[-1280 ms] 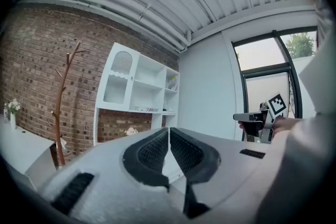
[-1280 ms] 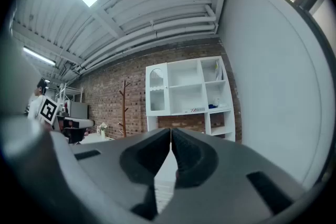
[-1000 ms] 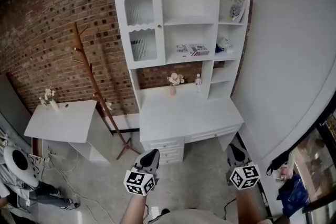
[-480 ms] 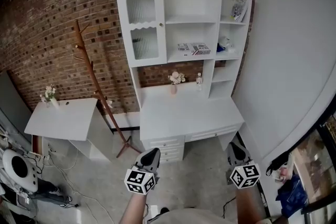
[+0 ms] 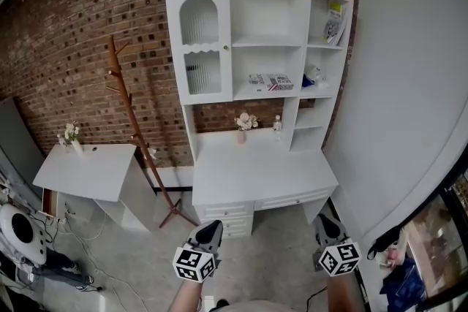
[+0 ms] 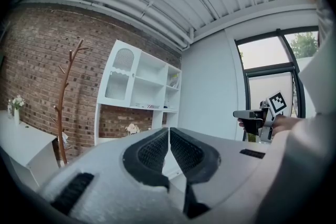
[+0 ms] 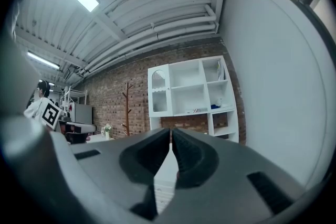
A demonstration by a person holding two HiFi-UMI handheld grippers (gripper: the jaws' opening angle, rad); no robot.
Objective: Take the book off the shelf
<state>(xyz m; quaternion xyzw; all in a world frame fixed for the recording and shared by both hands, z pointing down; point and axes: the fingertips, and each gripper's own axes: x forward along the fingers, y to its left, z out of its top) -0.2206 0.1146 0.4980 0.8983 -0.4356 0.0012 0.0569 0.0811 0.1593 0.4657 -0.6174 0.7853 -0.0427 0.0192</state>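
Note:
A white desk with a shelf unit (image 5: 256,47) stands against the brick wall. Flat books (image 5: 269,81) lie on its middle shelf, and an upright book (image 5: 334,22) leans in the top right compartment. The books show small in the left gripper view (image 6: 152,106) and in the right gripper view (image 7: 198,110). My left gripper (image 5: 210,229) and right gripper (image 5: 325,223) hang low over the floor, well short of the desk. Both are shut and hold nothing, as seen at the left gripper (image 6: 169,132) and the right gripper (image 7: 171,135).
A wooden coat stand (image 5: 135,120) stands left of the desk. A small white table (image 5: 88,172) with a flower vase (image 5: 69,134) is further left. A vase (image 5: 243,122) and bottle (image 5: 277,125) sit on the desk. A grey wall (image 5: 409,84) closes the right side.
The shelf unit has slid lower in the head view and looks slightly nearer. Both grippers sit a little lower in the picture, still shut. The person at the bottom left has gone from view.

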